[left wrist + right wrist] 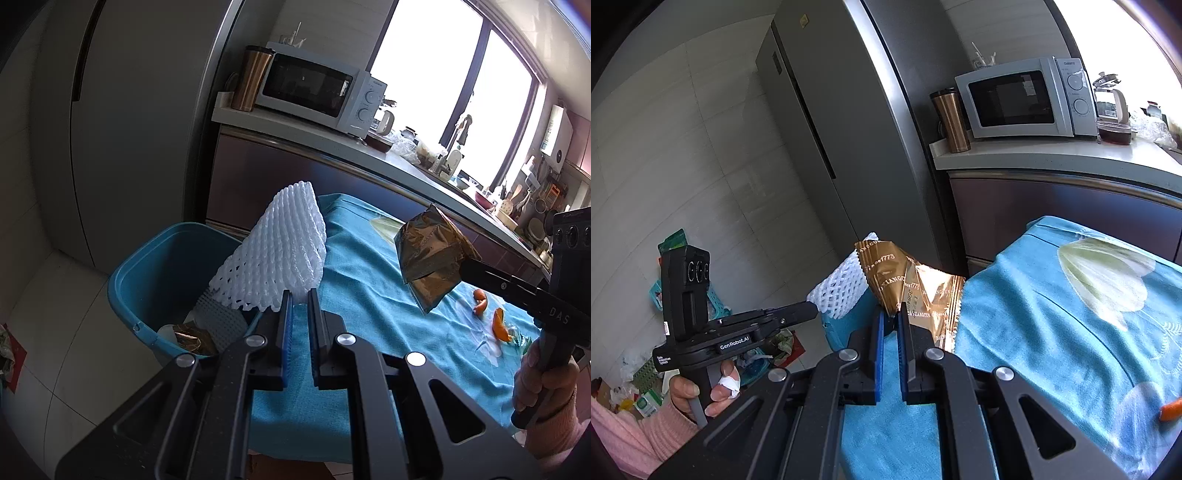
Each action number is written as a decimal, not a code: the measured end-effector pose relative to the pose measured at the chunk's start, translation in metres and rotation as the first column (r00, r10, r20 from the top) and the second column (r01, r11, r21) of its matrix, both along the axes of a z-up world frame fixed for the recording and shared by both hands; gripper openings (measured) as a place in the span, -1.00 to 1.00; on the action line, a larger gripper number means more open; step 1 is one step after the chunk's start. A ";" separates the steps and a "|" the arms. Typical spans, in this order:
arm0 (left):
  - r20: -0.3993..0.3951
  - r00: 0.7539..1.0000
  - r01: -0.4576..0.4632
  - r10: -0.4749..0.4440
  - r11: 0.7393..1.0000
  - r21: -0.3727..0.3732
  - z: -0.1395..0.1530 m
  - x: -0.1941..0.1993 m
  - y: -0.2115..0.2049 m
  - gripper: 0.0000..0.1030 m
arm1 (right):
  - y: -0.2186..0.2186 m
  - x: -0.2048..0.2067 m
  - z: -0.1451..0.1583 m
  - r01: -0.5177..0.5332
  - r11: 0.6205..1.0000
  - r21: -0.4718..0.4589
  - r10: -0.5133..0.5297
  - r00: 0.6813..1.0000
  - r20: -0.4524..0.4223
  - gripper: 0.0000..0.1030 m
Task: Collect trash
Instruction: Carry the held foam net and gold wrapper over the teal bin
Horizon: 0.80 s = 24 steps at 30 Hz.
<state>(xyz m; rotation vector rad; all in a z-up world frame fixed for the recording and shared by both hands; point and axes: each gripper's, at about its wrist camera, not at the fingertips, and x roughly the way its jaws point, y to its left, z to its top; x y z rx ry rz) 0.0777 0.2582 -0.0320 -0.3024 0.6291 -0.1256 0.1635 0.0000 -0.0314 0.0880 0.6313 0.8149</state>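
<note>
**binwatcher:** Carrying phase, I'd say. The left gripper (299, 295) is clamped on the white foam net (280, 254), held right over the near rim of the blue bin (147, 258). The right gripper (891, 314) pinches the gold wrapper (908, 284), hanging beside the bin above the table edge.

**umi_fan:** So next: net just needs letting go, wrapper has to travel over the bin first. Orange peels (498, 325) sit well away from the bin.

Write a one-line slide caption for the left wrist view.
Left gripper carries white foam netting toward the blue bin while the right gripper holds a gold wrapper over the teal tablecloth.
</note>
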 end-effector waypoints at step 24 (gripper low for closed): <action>-0.041 0.997 -0.072 0.072 0.997 0.011 -0.017 0.003 0.022 -0.84 | 0.051 0.013 0.000 -0.094 0.996 0.008 0.094 0.995 -0.025 -0.89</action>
